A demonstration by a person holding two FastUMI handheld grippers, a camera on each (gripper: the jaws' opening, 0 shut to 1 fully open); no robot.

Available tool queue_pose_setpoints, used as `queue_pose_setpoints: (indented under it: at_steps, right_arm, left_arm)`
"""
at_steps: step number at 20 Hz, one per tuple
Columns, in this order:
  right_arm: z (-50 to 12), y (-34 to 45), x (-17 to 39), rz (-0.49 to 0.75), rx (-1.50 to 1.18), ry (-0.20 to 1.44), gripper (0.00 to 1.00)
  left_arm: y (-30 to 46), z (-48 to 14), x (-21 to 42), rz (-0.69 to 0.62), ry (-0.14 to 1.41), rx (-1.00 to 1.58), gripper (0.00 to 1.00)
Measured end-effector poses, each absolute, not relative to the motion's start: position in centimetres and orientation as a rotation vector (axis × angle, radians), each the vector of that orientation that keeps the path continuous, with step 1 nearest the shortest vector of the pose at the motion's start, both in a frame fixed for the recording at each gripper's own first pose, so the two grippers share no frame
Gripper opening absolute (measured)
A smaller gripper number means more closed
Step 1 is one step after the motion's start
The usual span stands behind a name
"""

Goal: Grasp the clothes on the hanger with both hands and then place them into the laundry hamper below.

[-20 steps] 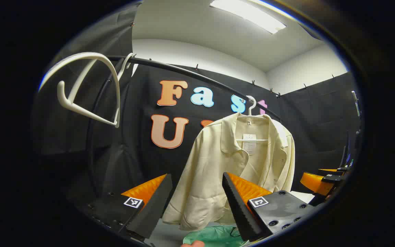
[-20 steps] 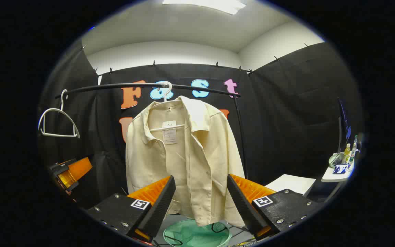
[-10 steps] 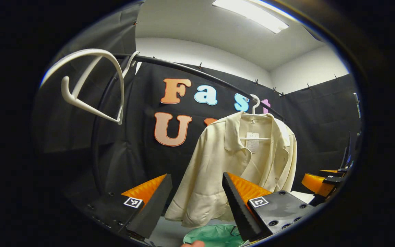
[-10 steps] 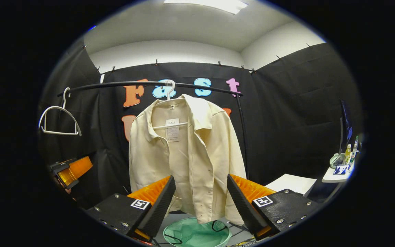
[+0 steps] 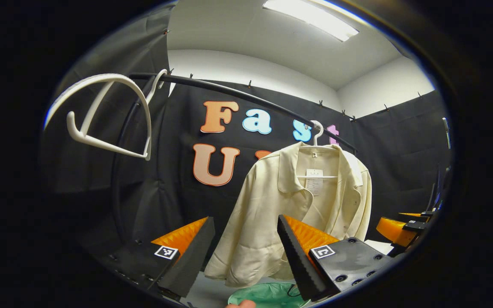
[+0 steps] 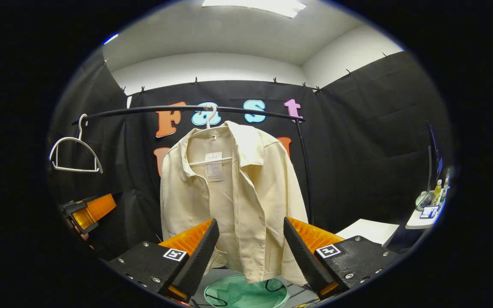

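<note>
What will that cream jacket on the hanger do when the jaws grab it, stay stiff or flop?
Probably flop: the cream jacket hangs in soft folds with its front open. It looks light, carried by one thin white hanger, so a tug may swing it along the black rail. Once pulled free, it would likely crumple into the green hamper below.

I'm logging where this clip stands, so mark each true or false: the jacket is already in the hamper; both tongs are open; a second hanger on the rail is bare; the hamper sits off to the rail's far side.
1. The cream jacket already lies in the green hamper. False: it hangs on its white hanger from the black rail.
2. The left tongs and right tongs are both open. True.
3. The second hanger is bare. True.
4. The hamper sits far off to one side. False: it is right below the jacket's hem.
</note>
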State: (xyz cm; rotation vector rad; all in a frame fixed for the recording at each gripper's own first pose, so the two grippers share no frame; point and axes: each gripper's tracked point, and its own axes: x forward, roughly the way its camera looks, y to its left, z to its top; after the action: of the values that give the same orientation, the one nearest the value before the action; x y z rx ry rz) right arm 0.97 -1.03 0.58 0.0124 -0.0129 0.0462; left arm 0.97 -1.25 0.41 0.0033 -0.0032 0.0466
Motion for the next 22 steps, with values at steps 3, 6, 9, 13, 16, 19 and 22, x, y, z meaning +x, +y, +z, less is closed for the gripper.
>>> queue_pose_setpoints:
  at_steps: [3, 6, 9, 13, 16, 19, 22]
  right_arm:
    - [0.4, -2.1, 1.1, 0.043, 0.017, -0.010, 0.94]
    - [0.5, -3.1, 1.2, 0.048, 0.022, -0.007, 0.94]
    - [0.4, -3.3, 1.0, 0.088, 0.028, -0.013, 0.94]
    - [0.2, -3.7, 1.8, 0.121, 0.043, -0.004, 0.94]
    - [-0.4, -2.8, 3.6, 0.116, 0.023, 0.021, 0.94]
    - [-1.0, -1.2, 6.5, 0.111, 0.009, 0.036, 0.94]
    - [-1.4, 0.4, 10.7, 0.084, -0.005, 0.058, 0.94]
  left_arm:
    - [-1.6, 0.5, 1.1, 0.057, -0.007, -0.002, 0.96]
    - [-1.5, 0.4, 0.8, 0.073, 0.002, -0.018, 0.96]
    - [-1.1, 0.9, 0.5, 0.103, -0.013, 0.001, 0.97]
    - [-1.0, 0.8, 1.3, 0.121, -0.008, -0.022, 0.97]
    - [-1.2, -0.3, 2.3, 0.102, 0.019, -0.040, 1.00]
    - [-0.8, -1.3, 3.7, 0.063, 0.045, -0.031, 0.96]
    - [0.2, -2.2, 4.4, 0.011, 0.063, -0.053, 0.96]
